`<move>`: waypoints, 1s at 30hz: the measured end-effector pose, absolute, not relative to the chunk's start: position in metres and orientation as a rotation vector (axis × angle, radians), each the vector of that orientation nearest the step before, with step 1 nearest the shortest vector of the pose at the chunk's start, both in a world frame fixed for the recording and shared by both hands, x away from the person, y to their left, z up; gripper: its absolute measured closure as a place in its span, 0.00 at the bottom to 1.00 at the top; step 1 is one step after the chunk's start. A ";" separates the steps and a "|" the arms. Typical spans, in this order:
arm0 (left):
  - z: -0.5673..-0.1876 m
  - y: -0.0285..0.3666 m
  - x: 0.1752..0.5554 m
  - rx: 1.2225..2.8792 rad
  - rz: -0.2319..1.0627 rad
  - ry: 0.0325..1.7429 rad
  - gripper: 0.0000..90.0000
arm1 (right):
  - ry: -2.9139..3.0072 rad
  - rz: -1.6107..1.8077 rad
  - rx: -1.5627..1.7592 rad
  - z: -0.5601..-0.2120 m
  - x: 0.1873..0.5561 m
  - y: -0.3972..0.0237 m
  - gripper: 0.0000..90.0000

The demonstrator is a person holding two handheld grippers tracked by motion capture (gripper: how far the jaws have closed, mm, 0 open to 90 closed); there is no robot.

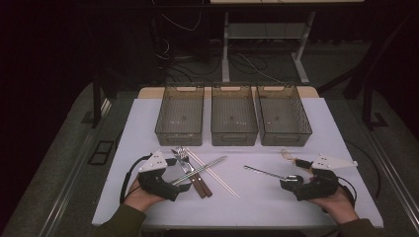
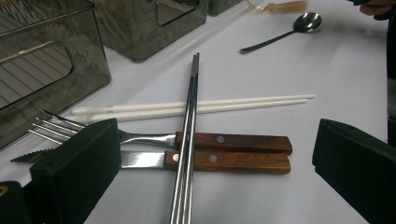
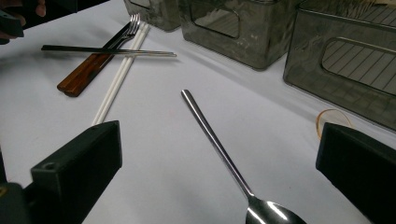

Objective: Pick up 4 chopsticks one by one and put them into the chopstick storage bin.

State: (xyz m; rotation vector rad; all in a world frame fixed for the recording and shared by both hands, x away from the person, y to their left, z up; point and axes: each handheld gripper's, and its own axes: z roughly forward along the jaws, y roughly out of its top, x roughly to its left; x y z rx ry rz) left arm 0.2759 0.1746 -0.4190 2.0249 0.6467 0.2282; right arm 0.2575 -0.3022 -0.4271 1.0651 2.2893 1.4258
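Steel chopsticks [image 2: 189,140] lie between the left gripper's [image 2: 210,177] spread jaws.

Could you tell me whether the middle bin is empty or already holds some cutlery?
Empty: the middle bin shows only its bare ribbed floor, with nothing inside.

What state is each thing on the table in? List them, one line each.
Left gripper: open, astride the metal chopsticks.
Right gripper: open, astride the spoon.
Metal chopsticks: lying across fork and knife handles.
Fork: flat, beside the knife.
Knife: flat.
White chopsticks: paired, flat.
Spoon: flat, bowl up.
Three bins: upright, empty.
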 end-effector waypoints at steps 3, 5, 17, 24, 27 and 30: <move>-0.419 0.175 0.276 2.022 0.226 0.646 0.00 | 2.287 1.430 1.070 -0.426 0.257 -0.303 0.01; -0.418 0.174 0.276 2.019 0.228 0.649 0.00 | 2.286 1.430 1.071 -0.426 0.257 -0.304 0.01; -0.414 0.175 0.278 2.024 0.231 0.646 0.04 | 2.283 1.432 1.074 -0.425 0.257 -0.306 0.01; -0.411 0.179 0.283 2.022 0.256 0.647 0.09 | 2.293 1.427 1.071 -0.426 0.257 -0.305 0.01; -0.410 0.182 0.285 2.013 0.262 0.653 0.14 | 2.290 1.428 1.073 -0.426 0.257 -0.305 0.01; -0.409 0.185 0.286 2.013 0.263 0.654 0.16 | 2.292 1.427 1.073 -0.425 0.257 -0.305 0.01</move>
